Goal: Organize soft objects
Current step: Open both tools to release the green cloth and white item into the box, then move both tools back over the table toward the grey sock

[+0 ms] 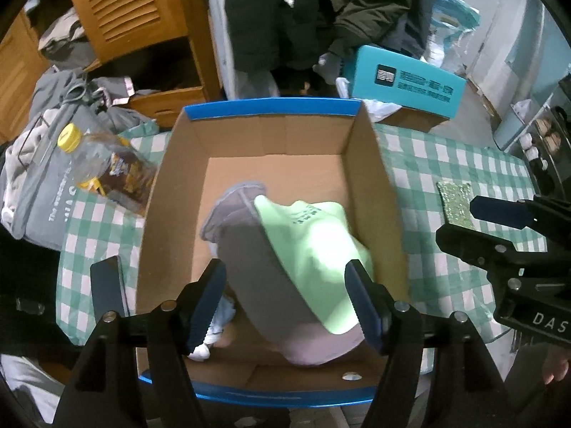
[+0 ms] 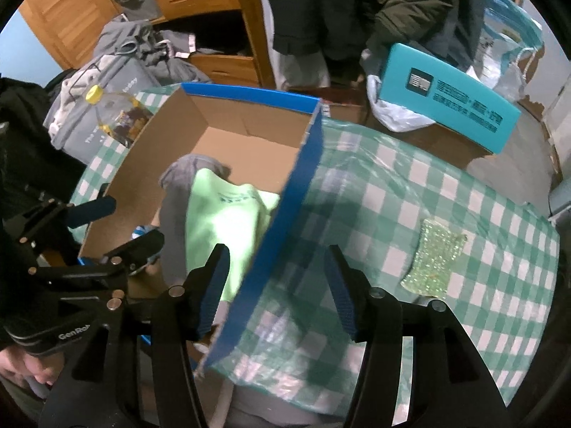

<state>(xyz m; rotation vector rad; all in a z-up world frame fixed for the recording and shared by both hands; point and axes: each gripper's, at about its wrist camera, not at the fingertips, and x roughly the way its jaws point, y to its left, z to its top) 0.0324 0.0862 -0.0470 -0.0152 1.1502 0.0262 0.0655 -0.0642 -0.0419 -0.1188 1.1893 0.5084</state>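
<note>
Your left gripper [image 1: 285, 306] hangs over the near part of the box [image 1: 374, 164], fingers wide and holding nothing. Your right gripper [image 2: 278, 292] also has its fingers wide apart; it straddles the box's right wall from above and grips nothing.

Inside the box, just below the left gripper, the green cloth [image 1: 314, 239] lies on the grey cloth [image 1: 246, 249], with something pink [image 1: 321, 349] under them and a small white-blue piece [image 1: 217, 321] beside. So I judge that most of the task is done: at least 4 soft things are already in.

Still outside is 1 sparkly sponge [image 2: 433, 260], lying on the checked tablecloth [image 2: 464, 192], well to the right of the box. This one is probably left for the right gripper. The way to it looks free, only the box wall is close.

Farther, a bottle [image 1: 92, 164] lies against the left wall of the box, grey clothes [image 1: 46, 192] are piled behind it, and a teal box [image 2: 449, 96] stands at the far right.
</note>
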